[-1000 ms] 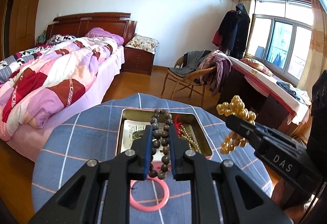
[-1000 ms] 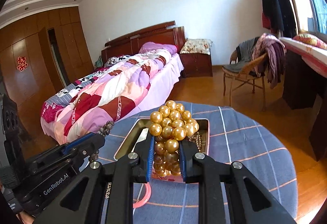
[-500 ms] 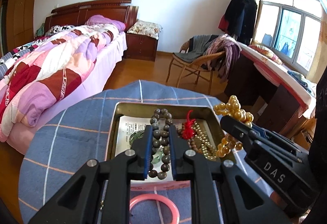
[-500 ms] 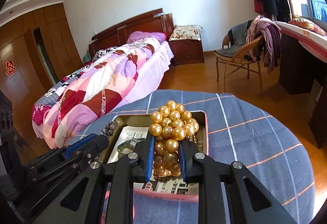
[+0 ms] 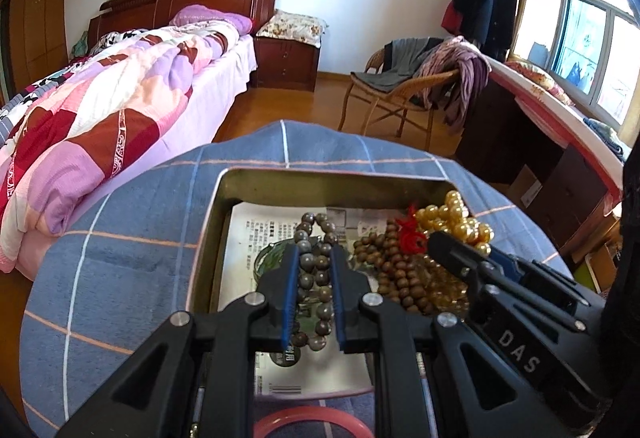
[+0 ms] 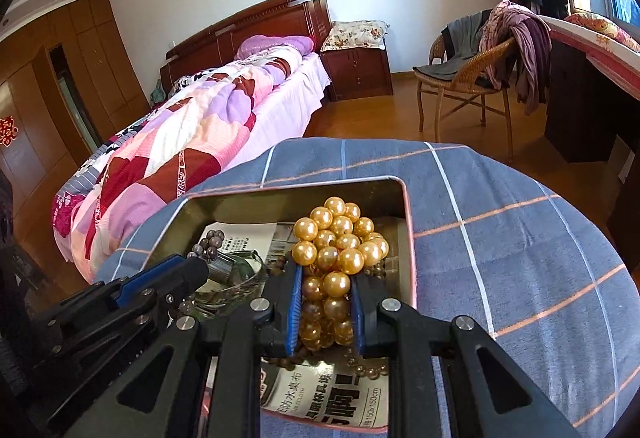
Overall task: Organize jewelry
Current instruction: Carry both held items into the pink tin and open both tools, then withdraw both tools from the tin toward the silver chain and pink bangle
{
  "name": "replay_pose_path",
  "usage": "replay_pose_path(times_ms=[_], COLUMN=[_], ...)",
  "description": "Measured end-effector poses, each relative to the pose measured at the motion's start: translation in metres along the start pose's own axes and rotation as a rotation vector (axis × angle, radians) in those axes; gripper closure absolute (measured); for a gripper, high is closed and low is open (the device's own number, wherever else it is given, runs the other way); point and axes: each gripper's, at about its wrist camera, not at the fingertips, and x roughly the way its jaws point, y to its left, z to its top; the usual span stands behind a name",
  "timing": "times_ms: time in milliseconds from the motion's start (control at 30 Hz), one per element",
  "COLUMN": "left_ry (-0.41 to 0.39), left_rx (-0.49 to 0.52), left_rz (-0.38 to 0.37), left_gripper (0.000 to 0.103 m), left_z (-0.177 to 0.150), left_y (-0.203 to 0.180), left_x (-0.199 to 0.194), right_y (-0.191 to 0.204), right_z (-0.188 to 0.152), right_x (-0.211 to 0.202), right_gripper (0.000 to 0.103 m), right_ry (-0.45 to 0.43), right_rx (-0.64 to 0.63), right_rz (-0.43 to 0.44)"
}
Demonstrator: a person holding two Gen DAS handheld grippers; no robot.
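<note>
Grey bead strand (image 5: 314,274) runs lengthwise between left gripper (image 5: 314,270) pads.

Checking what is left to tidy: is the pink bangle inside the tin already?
No, the pink bangle lies on the checked cloth, outside the tin's near edge.

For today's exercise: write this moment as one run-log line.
left gripper: shut on grey beads | right gripper: shut on gold pearls | both over tin
</note>
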Motion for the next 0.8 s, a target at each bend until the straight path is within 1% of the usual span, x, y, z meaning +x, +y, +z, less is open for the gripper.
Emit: replay_pose_path(times_ms=[233,300,367,400,433,467,500,533,567,633,700,767,800], left_ry=[0.002,0.000,0.000,0.001,0.005,0.007,0.011,0.017,0.017,-0.007,-0.016,-0.011,-0.012], left_rx=[0.012,0.022,0.039,0.043,0.039,0.033,0.026,0.022,0.020,0.015,0.014,0.002,-0.003], left_rz=[0.028,0.040,0.055,0.059,0.065,0.070,0.078,0.090,0.098,0.111,0.114,0.126,0.129], left_gripper=[0.087,0.087,0.087,0.086,0.085,0.082,0.078,0.062,0.045,0.034,0.030,0.017,0.013], left_z=[0.000,0.001,0.001,0.002,0.002,0.003,0.004,0.005,0.005,0.005,0.005,0.005,0.004], left_y=[-0.002,-0.003,-0.006,-0.006,-0.005,-0.004,-0.003,-0.002,-0.002,-0.003,-0.003,-0.003,-0.003], left_x=[0.008,0.010,0.010,0.011,0.010,0.009,0.009,0.008,0.007,0.000,-0.005,-0.010,-0.012], right_y=[0.001,0.002,0.002,0.001,0.001,-0.001,-0.003,-0.004,-0.006,-0.008,-0.009,-0.012,-0.013], right_z=[-0.004,-0.004,-0.004,-0.003,-0.002,-0.001,0.000,0.002,0.002,0.003,0.003,0.000,-0.001], right_x=[0.005,0.005,0.003,0.000,-0.003,-0.009,-0.015,-0.019,-0.025,-0.031,-0.037,-0.045,-0.048], right_gripper=[0.081,0.078,0.066,0.064,0.059,0.049,0.043,0.038,0.038,0.038,0.038,0.038,0.038], right_ry=[-0.006,-0.007,-0.012,-0.023,-0.038,-0.068,-0.099,-0.120,-0.150,-0.159,-0.156,-0.158,-0.159], right_rx=[-0.022,-0.026,-0.014,-0.008,-0.006,-0.001,0.010,0.018,0.029,0.041,0.057,0.075,0.080], right_rz=[0.008,0.010,0.041,0.045,0.040,0.041,0.043,0.041,0.036,0.024,0.009,-0.001,-0.002])
